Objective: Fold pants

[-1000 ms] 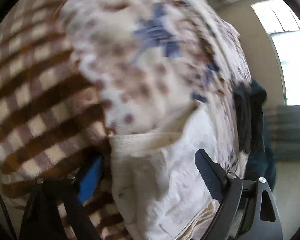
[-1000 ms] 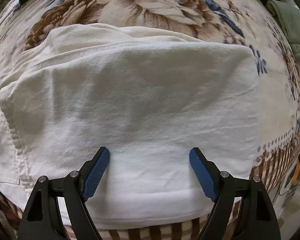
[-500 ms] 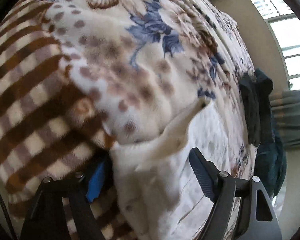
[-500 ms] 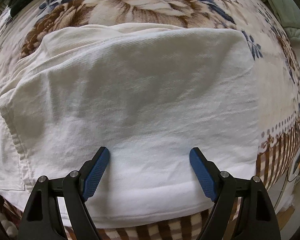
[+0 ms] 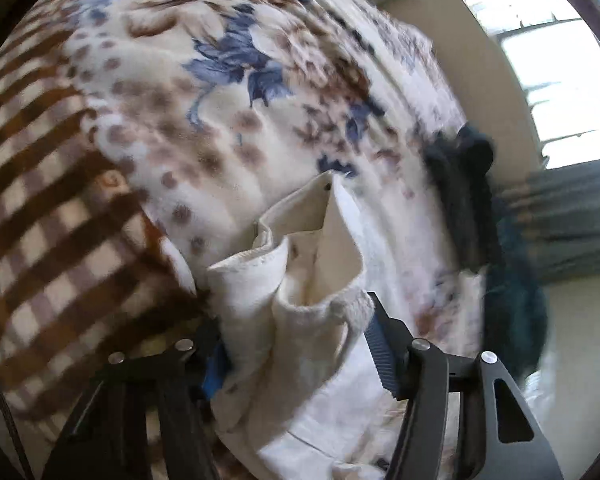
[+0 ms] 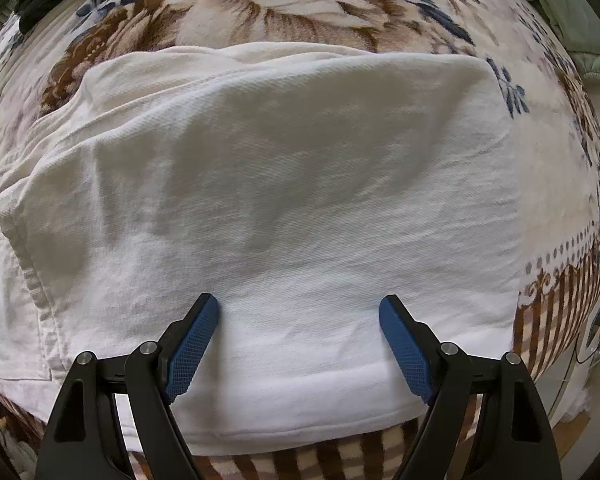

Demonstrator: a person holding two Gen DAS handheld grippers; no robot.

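Gripping the white pants [image 5: 300, 320] waistband in the left gripper [image 5: 300, 352]; lift evenly, fold across while the open right gripper [image 6: 299, 332] pins cloth flat on the floral blanket [image 6: 300, 4].

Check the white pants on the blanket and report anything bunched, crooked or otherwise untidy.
One end of the white pants is bunched and curled up between the left gripper fingers, not lying flat. In the right wrist view the pants lie fairly smooth on the floral blanket, with mild wrinkles; the right gripper is open over them.
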